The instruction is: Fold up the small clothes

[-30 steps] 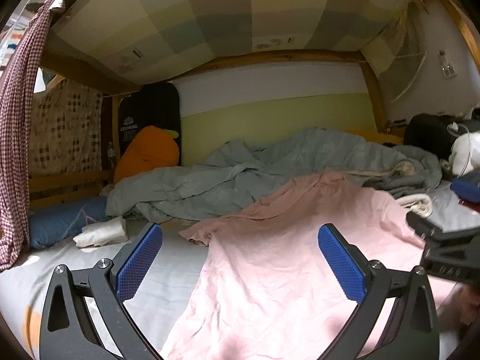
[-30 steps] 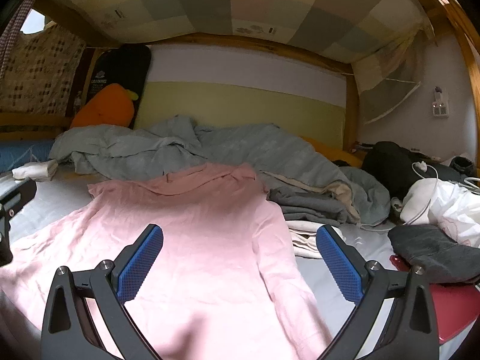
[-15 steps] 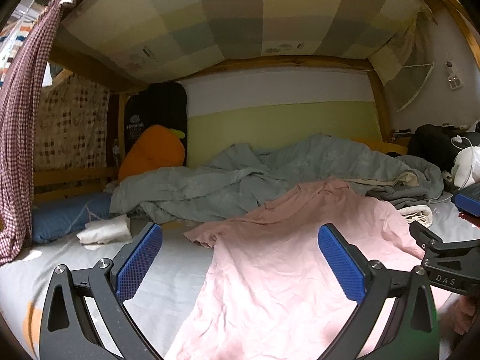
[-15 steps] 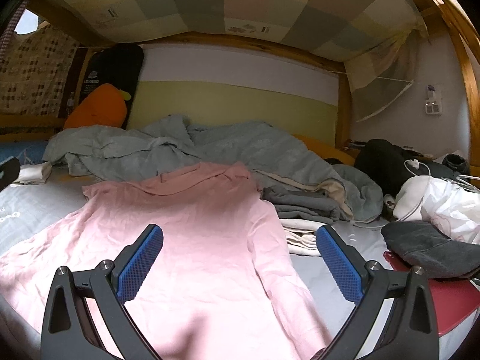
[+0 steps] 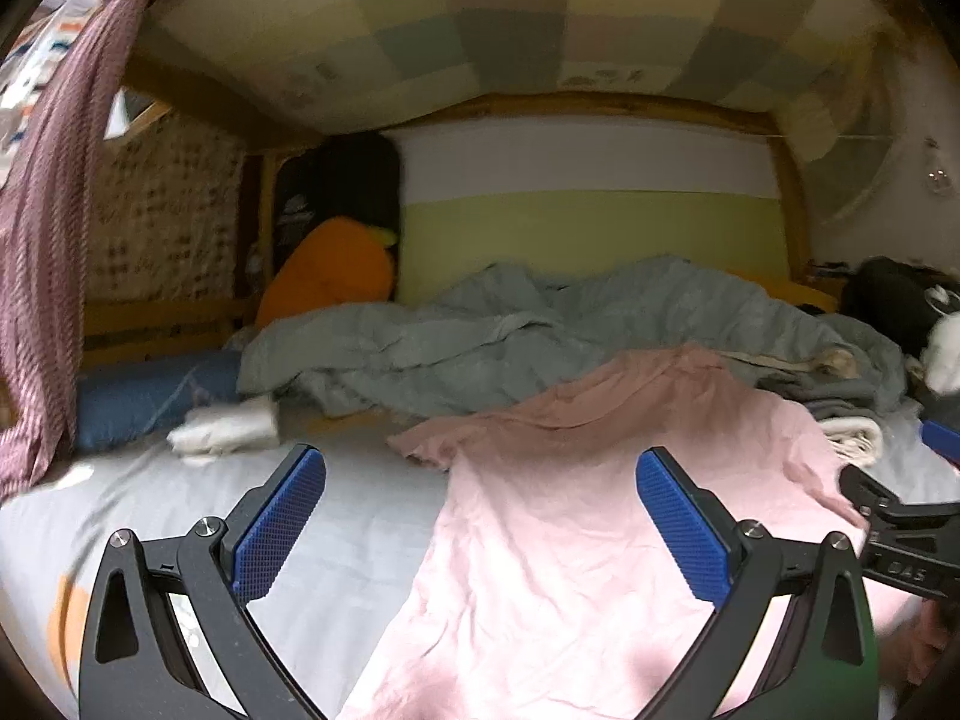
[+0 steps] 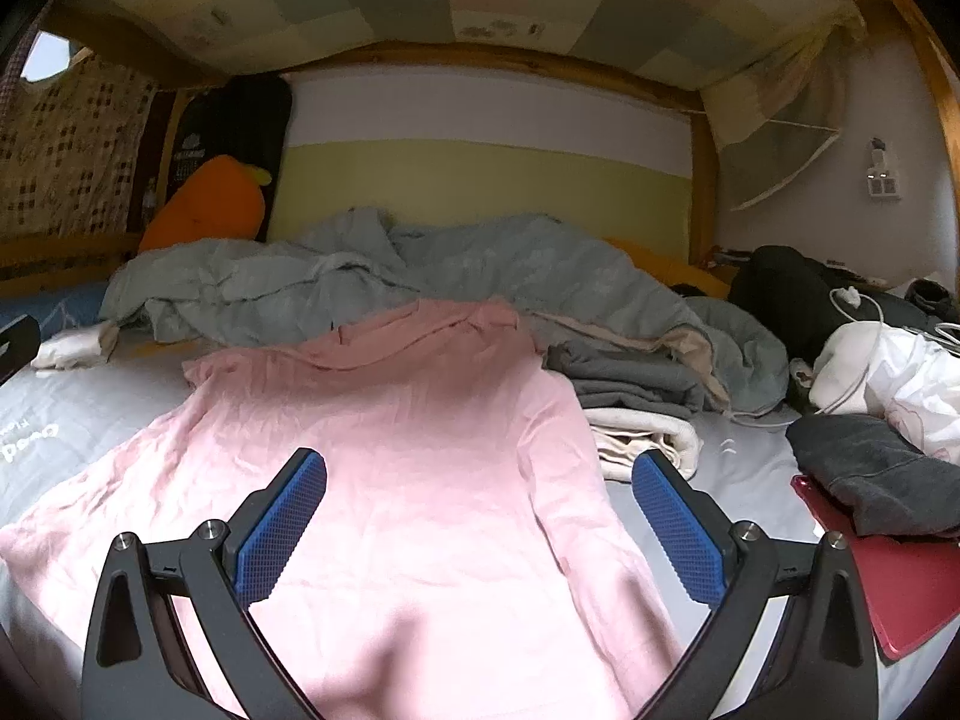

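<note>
The pink long-sleeved top lies flat and unfolded across the frame's middle on the bed; both grippers, left and right, have fingers spread, holding nothing.

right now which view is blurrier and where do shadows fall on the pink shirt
Left wrist view: motion-smeared, worst at its left edge, where the white cloth and checked curtain streak. Right wrist view: sharper; a dark shadow crosses the pink shirt near the bottom edge. Both bend the bed frame at the fisheye rim.
</note>
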A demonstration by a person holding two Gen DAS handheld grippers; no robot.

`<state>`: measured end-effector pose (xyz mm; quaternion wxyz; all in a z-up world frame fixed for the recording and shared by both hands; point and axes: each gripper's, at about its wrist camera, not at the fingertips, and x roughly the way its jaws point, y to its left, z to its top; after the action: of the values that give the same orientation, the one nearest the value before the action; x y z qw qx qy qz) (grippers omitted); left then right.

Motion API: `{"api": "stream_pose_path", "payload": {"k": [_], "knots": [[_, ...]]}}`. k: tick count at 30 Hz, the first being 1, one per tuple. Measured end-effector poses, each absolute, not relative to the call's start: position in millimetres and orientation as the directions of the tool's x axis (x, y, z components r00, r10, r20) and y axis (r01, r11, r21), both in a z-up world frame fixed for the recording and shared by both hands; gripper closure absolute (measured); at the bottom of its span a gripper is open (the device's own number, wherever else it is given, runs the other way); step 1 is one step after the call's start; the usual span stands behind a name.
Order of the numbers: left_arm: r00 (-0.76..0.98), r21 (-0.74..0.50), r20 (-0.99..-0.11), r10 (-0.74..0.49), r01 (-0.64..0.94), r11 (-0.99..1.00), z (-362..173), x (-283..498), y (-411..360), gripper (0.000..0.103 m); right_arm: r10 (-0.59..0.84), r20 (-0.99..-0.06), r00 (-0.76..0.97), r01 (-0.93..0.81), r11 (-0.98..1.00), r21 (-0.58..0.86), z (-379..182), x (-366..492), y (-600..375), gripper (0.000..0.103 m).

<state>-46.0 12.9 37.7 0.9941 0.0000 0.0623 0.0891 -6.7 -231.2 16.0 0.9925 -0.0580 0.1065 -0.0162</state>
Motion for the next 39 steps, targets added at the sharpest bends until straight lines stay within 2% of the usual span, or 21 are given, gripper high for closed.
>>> {"api": "stream_pose_path", "payload": {"k": [2, 7, 10, 11, 14, 15, 16, 19, 20, 21, 23, 28, 29, 30, 33, 35, 37, 39], "knots": [[0.976, -0.025, -0.143, 0.163, -0.169, 0.985, 38, -43, 19, 0.000, -0.035, -0.229, 0.973, 0.014, 0.996, -0.091, 20, -2, -239, 0.001], [0.968, -0.005, -0.156, 0.197, -0.200, 0.980, 40, -42, 26, 0.001, 0.013, -0.286, 0.958, 0.009, 0.997, 0.076, 36, 8, -287, 0.003], [0.929, 0.023, -0.265, 0.258, -0.262, 0.965, 32, -35, 35, 0.007, 0.036, -0.357, 0.933, -0.010, 0.997, 0.073, 41, 17, -309, 0.004], [0.917, 0.014, -0.301, 0.261, -0.270, 0.963, 27, -36, 41, 0.008, 0.045, -0.402, 0.914, -0.019, 0.997, 0.068, 39, 19, -318, 0.004], [0.876, -0.050, -0.414, 0.248, -0.294, 0.954, 6, -41, 64, 0.013, 0.011, -0.453, 0.891, 0.046, 0.993, 0.113, 25, 6, -347, 0.005], [0.861, -0.083, -0.457, 0.224, -0.293, 0.953, -3, -42, 72, 0.017, 0.016, -0.479, 0.878, 0.050, 0.991, 0.125, 19, 4, -353, 0.008], [0.847, -0.108, -0.490, 0.207, -0.294, 0.950, -11, -43, 79, 0.022, 0.018, -0.509, 0.860, 0.055, 0.990, 0.128, 12, 2, -358, 0.017], [0.806, -0.103, -0.553, 0.212, -0.318, 0.942, -33, -40, 85, 0.034, 0.019, -0.580, 0.815, 0.061, 0.991, 0.119, -11, -3, -363, 0.023], [0.793, -0.108, -0.578, 0.192, -0.307, 0.945, -39, -37, 85, 0.037, 0.029, -0.587, 0.809, 0.054, 0.991, 0.124, -16, -4, -362, 0.028], [0.785, -0.135, -0.600, 0.155, -0.290, 0.948, -43, -36, 86, 0.041, 0.049, -0.597, 0.801, 0.038, 0.990, 0.133, -20, -3, -360, 0.030], [0.776, -0.171, -0.619, 0.120, -0.283, 0.944, -49, -38, 87, 0.041, 0.081, -0.604, 0.792, 0.002, 0.991, 0.136, -26, -2, -352, 0.038], [0.765, -0.121, -0.632, 0.120, -0.251, 0.961, -53, -43, 76, 0.042, 0.065, -0.630, 0.774, -0.009, 0.996, 0.092, -37, 2, -339, 0.054], [0.763, -0.100, -0.635, 0.125, -0.241, 0.965, -54, -43, 71, 0.043, 0.069, -0.630, 0.774, -0.017, 0.996, 0.089, -37, 2, -335, 0.054], [0.762, -0.084, -0.633, 0.133, -0.238, 0.968, -54, -45, 68, 0.049, 0.072, -0.618, 0.783, -0.020, 0.996, 0.090, -35, -1, -333, 0.054], [0.792, -0.093, -0.596, 0.133, -0.233, 0.968, -49, -55, 66, 0.099, 0.074, -0.520, 0.851, -0.013, 0.993, 0.120, -16, -19, -341, 0.053], [0.862, -0.093, -0.476, 0.173, -0.246, 0.965, -31, -74, 64, 0.100, 0.053, -0.483, 0.874, 0.024, 0.988, 0.151, -7, -22, -350, 0.052], [0.897, -0.017, -0.368, 0.245, -0.270, 0.963, -12, -86, 56, 0.100, 0.013, -0.485, 0.874, 0.082, 0.981, 0.174, -6, -22, -363, 0.052], [0.899, 0.008, -0.312, 0.308, -0.322, 0.947, 1, -95, 56, 0.100, -0.010, -0.511, 0.860, 0.131, 0.971, 0.202, -10, -20, -375, 0.052]]}}
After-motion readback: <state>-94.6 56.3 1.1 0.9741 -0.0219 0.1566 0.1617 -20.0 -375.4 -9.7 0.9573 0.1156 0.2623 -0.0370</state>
